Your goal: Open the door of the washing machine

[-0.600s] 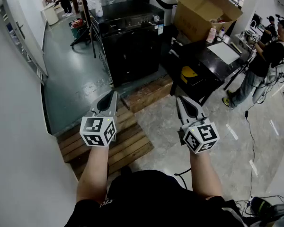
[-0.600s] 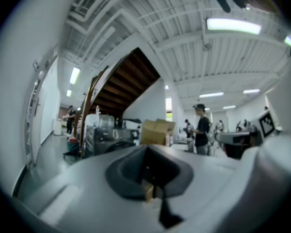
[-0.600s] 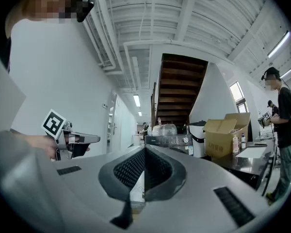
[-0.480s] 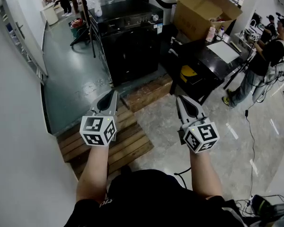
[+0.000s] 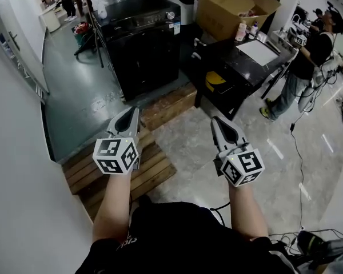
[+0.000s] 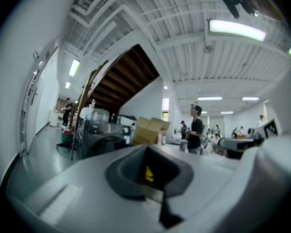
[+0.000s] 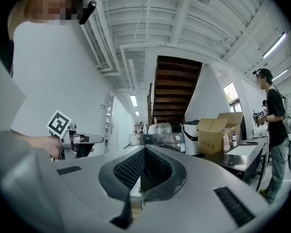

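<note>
A black washing machine (image 5: 143, 50) stands at the back of the room on the green floor, its front door shut; it also shows far off as the washing machine (image 7: 165, 141) in the right gripper view. My left gripper (image 5: 132, 112) is held level over the wooden pallet, well short of the machine, jaws shut and empty. My right gripper (image 5: 216, 121) hangs level over the grey tiles to the right, also shut with nothing in it. In the left gripper view the machine (image 6: 99, 140) is small and distant beyond the closed jaws.
A wooden pallet (image 5: 126, 164) lies under my left hand. A black table (image 5: 240, 67) with an open cardboard box (image 5: 228, 10) stands right of the machine. A person (image 5: 308, 56) stands at far right. A white wall (image 5: 17, 170) runs along the left. Cables (image 5: 300, 158) trail on the tiles.
The head view has shifted slightly, so the machine and table sit a bit further left and up. Both grippers keep the same pose, shut.
</note>
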Available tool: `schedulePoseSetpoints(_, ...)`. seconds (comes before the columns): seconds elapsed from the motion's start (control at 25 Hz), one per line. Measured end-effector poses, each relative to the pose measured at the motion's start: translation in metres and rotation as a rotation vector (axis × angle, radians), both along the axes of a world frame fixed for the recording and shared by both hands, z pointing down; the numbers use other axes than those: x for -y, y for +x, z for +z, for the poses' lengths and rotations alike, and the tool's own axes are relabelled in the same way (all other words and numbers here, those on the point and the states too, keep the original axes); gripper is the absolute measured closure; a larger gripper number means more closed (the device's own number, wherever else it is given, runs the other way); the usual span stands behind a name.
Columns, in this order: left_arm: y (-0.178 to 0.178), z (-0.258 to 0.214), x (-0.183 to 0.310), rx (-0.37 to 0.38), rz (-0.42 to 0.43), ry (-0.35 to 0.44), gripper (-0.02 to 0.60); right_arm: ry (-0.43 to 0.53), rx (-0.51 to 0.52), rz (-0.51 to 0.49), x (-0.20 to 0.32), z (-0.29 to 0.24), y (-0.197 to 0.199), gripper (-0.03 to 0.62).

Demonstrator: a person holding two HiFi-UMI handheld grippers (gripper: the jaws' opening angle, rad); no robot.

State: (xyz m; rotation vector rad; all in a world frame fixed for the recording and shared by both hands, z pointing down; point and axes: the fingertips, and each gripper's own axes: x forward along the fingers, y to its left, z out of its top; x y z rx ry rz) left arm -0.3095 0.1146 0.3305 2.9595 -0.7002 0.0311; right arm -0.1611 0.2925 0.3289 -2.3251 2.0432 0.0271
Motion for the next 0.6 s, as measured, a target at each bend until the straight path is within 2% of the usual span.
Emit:
schedulePoseSetpoints(0.32, 0.036, 0.01, -0.051, 0.026, 0.052, -0.002, 0.574, 0.016, 0.067, -0.026, -0.048, 0.005, 0.016, 0.6)
schedulePoseSetpoints(0.6, 0.05, 0.014, -0.057, 0.036, 0.072, -0.006, 0.574, 0.002, 0.121, -0.037, -0.056, 0.015, 0.019, 0.6)
